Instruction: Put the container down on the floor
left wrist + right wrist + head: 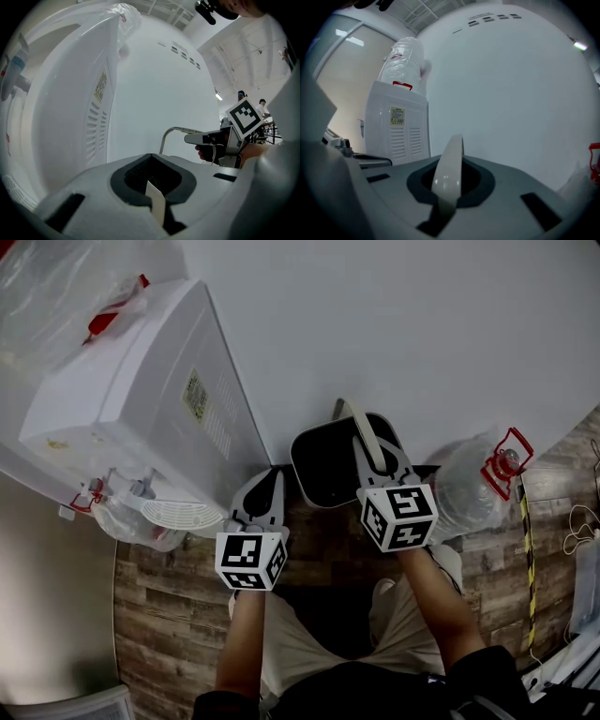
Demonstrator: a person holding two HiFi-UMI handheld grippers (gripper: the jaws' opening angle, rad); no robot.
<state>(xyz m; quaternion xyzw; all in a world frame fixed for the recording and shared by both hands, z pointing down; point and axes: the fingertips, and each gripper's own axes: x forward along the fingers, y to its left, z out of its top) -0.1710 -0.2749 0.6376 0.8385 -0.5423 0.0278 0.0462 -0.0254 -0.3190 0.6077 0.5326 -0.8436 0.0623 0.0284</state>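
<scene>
White boxy water dispenser [141, 399] standing at left, left gripper [267, 486] hanging with jaws together, empty, dark grey rounded container [323, 465] being held upright by the white wall [394, 324], mouth facing up, right gripper [373, 444] clamping its pale arched handle [349, 410], clear water bottle [464, 488] lying at right.

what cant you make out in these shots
- Whether the container touches the floor: head view looks straight down; its base is hidden by its own body.
- Its contents: the inside is too dark there.
- Its body in both gripper views: each gripper's own bulk blocks it; only the handle, clamped in the right tongs, shows.
- What the pale strip in the left tongs is: too close.
- Water dispenser label: too small.
</scene>
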